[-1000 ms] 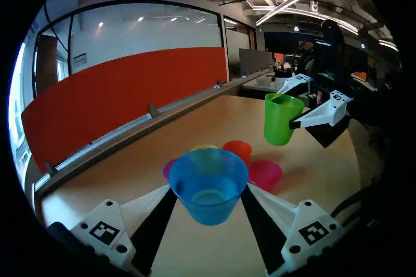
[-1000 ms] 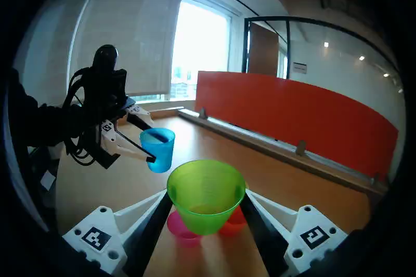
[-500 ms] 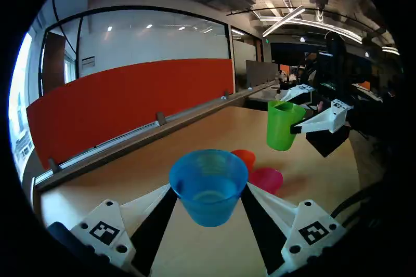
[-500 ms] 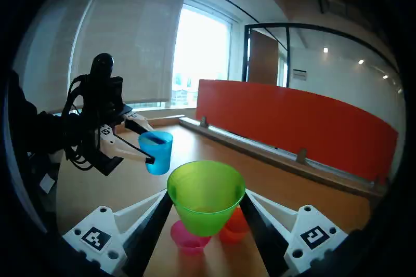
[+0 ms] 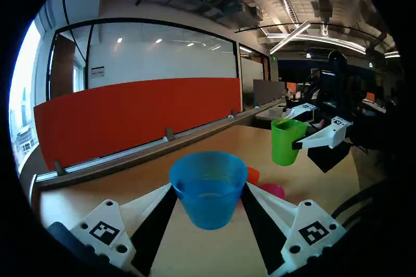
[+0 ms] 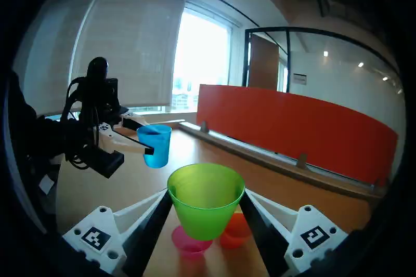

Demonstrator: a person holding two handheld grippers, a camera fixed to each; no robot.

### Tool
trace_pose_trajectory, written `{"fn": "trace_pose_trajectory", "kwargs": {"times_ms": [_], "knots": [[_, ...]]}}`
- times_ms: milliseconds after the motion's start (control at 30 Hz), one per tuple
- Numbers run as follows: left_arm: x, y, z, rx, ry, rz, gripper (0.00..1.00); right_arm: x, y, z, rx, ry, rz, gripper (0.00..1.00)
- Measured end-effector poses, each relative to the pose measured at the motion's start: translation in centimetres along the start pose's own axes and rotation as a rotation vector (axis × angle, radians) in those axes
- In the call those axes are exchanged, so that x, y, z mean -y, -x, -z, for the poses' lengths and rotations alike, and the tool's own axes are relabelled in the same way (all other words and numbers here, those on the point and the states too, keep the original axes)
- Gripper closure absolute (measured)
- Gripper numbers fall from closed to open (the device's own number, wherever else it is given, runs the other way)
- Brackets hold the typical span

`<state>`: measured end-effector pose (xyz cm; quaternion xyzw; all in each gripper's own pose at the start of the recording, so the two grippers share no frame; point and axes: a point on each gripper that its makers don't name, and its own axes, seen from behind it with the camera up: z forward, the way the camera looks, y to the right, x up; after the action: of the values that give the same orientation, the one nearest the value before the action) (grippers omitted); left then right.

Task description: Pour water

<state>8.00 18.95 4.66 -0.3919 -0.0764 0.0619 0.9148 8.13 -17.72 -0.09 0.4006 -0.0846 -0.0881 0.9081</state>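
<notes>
Your left claw (image 5: 208,189) holds the blue cup (image 5: 209,201) upright above the surface (image 5: 130,183). Your right claw (image 6: 206,194) grips the green cup (image 6: 206,209), also upright, well apart from it. I judge the pouring is not yet begun. The water level in either cup is hard to make out.

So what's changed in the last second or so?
Both tongs rose a little, it seems: the left tongs lifted the blue cup, the right tongs the green cup. Both cups stay gripped and upright; the pink cup and orange cup sit unmoved on the table.
</notes>
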Motion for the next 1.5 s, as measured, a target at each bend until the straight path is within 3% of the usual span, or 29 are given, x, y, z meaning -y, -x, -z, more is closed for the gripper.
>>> {"fn": "trace_pose_trajectory", "kwargs": {"times_ms": [800,1500], "knots": [[0.6,-0.3,0.9,-0.020,-0.020,0.011,0.18,0.5,-0.9,-0.6,-0.041,-0.020,-0.031,0.09],[1.2,-0.9,2.5,-0.043,-0.043,-0.069,0.18,2.4,-1.5,-2.3,-0.041,-0.072,-0.015,0.09]]}}
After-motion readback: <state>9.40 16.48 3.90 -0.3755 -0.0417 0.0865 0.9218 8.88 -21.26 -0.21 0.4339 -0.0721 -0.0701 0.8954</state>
